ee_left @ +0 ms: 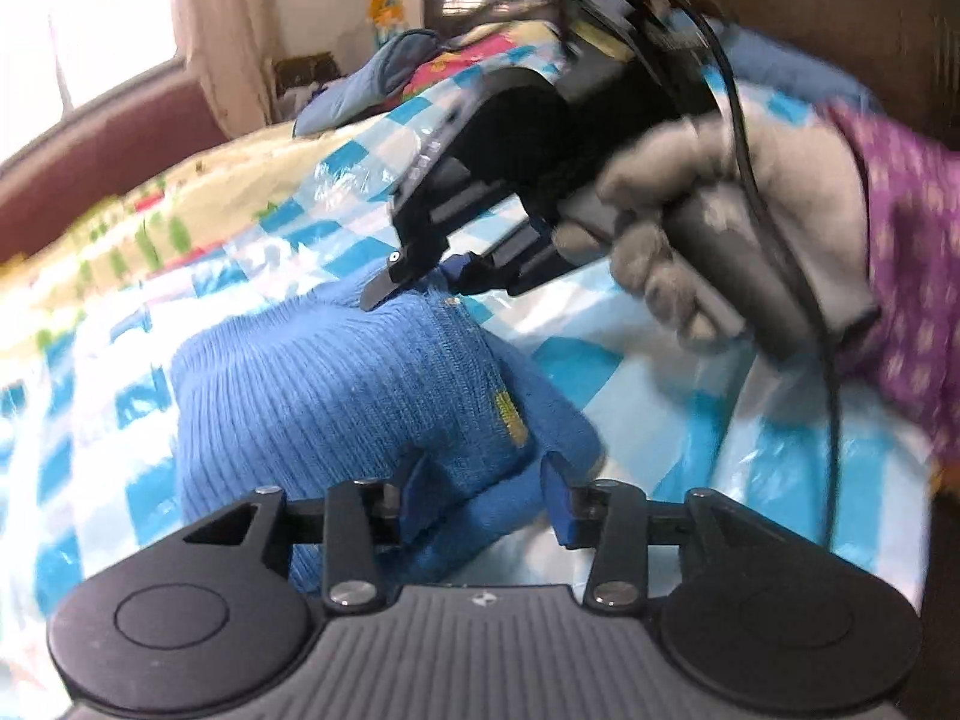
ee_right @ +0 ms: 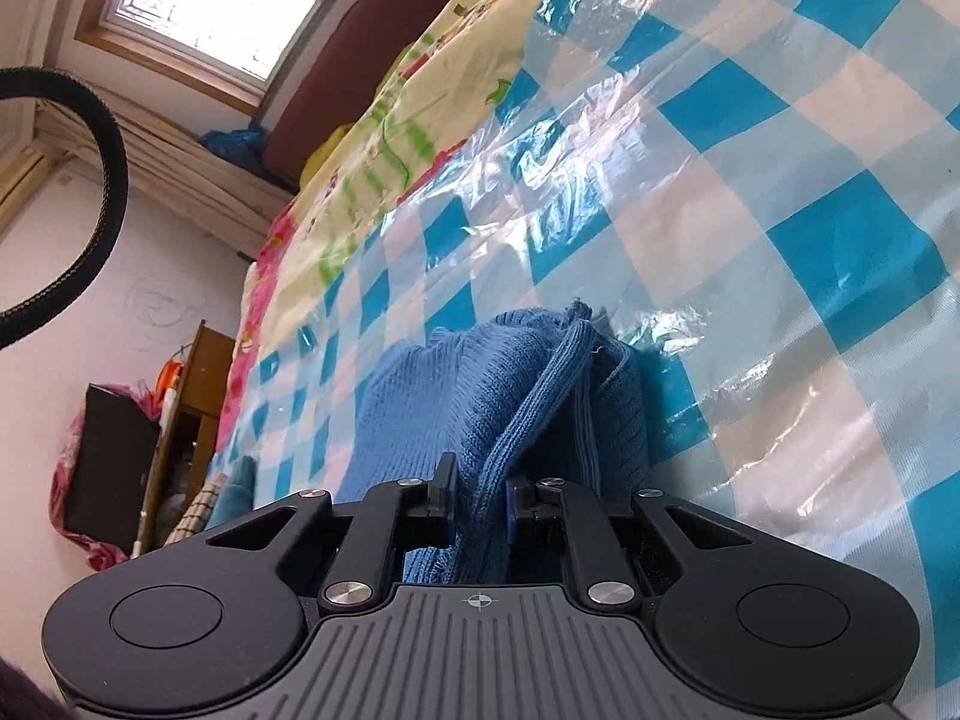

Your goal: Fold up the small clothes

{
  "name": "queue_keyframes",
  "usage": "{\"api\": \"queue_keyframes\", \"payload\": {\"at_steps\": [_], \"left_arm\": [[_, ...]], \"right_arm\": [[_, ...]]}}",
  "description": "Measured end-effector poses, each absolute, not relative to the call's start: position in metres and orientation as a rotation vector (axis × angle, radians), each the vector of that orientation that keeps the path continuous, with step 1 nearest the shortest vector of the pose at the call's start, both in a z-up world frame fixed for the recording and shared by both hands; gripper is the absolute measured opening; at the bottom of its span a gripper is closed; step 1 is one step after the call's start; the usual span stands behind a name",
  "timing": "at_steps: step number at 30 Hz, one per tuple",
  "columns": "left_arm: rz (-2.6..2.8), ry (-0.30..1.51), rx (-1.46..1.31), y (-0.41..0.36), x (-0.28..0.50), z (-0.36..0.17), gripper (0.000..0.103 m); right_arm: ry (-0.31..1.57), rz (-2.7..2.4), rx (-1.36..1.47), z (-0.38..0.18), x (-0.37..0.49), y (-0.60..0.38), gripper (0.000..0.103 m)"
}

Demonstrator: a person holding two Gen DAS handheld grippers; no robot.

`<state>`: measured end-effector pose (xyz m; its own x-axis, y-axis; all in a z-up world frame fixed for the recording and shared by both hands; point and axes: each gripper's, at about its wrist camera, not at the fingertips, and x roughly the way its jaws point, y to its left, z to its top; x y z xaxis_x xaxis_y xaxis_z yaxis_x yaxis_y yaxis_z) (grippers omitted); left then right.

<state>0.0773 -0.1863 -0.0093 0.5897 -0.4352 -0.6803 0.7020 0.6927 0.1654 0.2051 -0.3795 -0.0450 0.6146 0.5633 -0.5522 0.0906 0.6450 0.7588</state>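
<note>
On checked plastic sheet (ee_right: 780, 192), blue knit garment (ee_left: 336, 372) pinched by right hand-held gripper (ee_right: 478, 504), left hand-held gripper (ee_left: 483, 495) straddling it.

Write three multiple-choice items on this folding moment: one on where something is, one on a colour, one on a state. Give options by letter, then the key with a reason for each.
1. Where does the blue knit garment lie?
A. On the blue-and-white checked plastic sheet
B. On a wooden floor
C. In a basket

2. What colour is the sleeve of the person holding the right gripper?
A. Green
B. Purple, patterned
C. Plain white

3. What state is the right gripper in?
A. Wide open above the cloth
B. Lying unused on the sheet
C. Shut on a fold of the garment

Key: 1 A, the checked sheet surrounds the knit in both views. 2 B, purple patterned fabric shows beyond the grey glove in the left wrist view. 3 C, the right wrist view shows ribbed knit pinched between its fingers; the left gripper also straddles a fold.
</note>
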Motion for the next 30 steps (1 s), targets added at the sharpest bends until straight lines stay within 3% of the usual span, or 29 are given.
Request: {"api": "queue_keyframes", "payload": {"at_steps": [8,17,24,30], "left_arm": [[-0.650,0.582,0.581,-0.202,0.066,-0.016,0.047],[-0.677,0.650,0.447,-0.194,0.074,0.002,0.021],[-0.785,0.689,0.267,-0.183,0.062,0.037,0.018],[-0.822,0.845,0.364,-0.204,0.066,-0.010,0.018]], "right_arm": [[0.885,0.323,0.826,-0.042,0.206,-0.379,0.014],[0.865,0.335,0.836,-0.036,0.204,-0.380,0.014],[0.825,0.360,0.854,-0.019,0.187,-0.393,0.015],[0.939,0.310,0.794,-0.053,0.201,-0.388,0.018]]}}
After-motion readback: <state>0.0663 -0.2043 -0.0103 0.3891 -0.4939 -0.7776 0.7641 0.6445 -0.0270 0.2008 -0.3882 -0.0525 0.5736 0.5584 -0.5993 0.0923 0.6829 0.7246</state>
